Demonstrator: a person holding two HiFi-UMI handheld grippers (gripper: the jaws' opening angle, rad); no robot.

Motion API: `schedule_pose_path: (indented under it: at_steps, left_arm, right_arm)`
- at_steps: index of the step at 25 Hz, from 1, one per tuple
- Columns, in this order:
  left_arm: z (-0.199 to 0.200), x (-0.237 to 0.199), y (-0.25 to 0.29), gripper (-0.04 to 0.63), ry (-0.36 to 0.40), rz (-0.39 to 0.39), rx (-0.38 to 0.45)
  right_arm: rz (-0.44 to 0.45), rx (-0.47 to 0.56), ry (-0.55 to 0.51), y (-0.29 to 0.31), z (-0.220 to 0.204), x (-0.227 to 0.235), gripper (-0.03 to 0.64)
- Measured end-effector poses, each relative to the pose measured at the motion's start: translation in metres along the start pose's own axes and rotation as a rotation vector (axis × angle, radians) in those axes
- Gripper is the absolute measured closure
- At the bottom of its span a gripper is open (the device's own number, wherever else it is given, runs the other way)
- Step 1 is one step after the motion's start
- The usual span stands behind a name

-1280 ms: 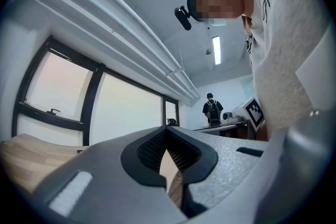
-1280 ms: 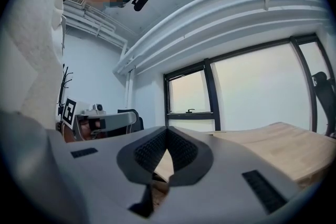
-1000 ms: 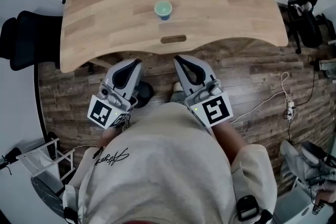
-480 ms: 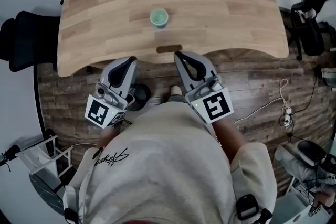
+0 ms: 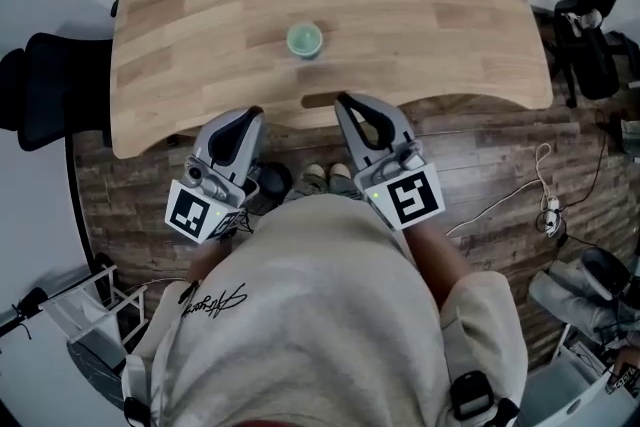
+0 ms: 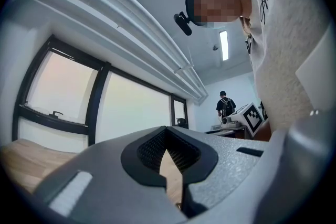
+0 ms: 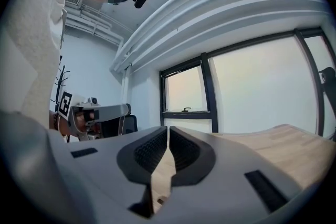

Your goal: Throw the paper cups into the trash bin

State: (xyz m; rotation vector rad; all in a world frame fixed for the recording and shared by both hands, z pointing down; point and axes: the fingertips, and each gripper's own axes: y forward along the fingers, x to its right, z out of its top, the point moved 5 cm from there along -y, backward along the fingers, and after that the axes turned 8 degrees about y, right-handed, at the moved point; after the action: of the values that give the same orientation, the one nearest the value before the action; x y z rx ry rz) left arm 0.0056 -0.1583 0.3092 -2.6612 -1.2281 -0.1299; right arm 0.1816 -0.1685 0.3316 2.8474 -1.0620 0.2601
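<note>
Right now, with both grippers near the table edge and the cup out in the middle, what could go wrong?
1. The left gripper and right gripper are both shut; reaching like that would probably knock the paper cup over.
2. Both sit close to the near edge of the table, so a low advance could bump it.
3. A cable lies on the floor at right; stepping there could snag it.

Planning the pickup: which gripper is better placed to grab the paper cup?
Right, probably: the right gripper has its tip at the table edge, nearer the paper cup than the left gripper. Both are shut.
</note>
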Motion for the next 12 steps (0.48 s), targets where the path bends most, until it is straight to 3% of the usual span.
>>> schedule_pose_path:
  at_steps: [6,9,12]
  left_arm:
    - [-0.002,-0.01,0.001,0.594,0.003,-0.025,-0.015]
    - [-0.008,-0.013,-0.004,0.594,-0.003,-0.023,-0.031]
    - [-0.012,-0.014,-0.008,0.594,-0.009,-0.024,-0.049]
  right_arm:
    - [-0.021,-0.028,0.003,0.011,-0.009,0.005,0.606]
    - [-0.021,-0.059,0.01,0.021,-0.023,0.012,0.509]
    - [-0.032,-0.109,0.014,0.034,-0.042,0.021,0.458]
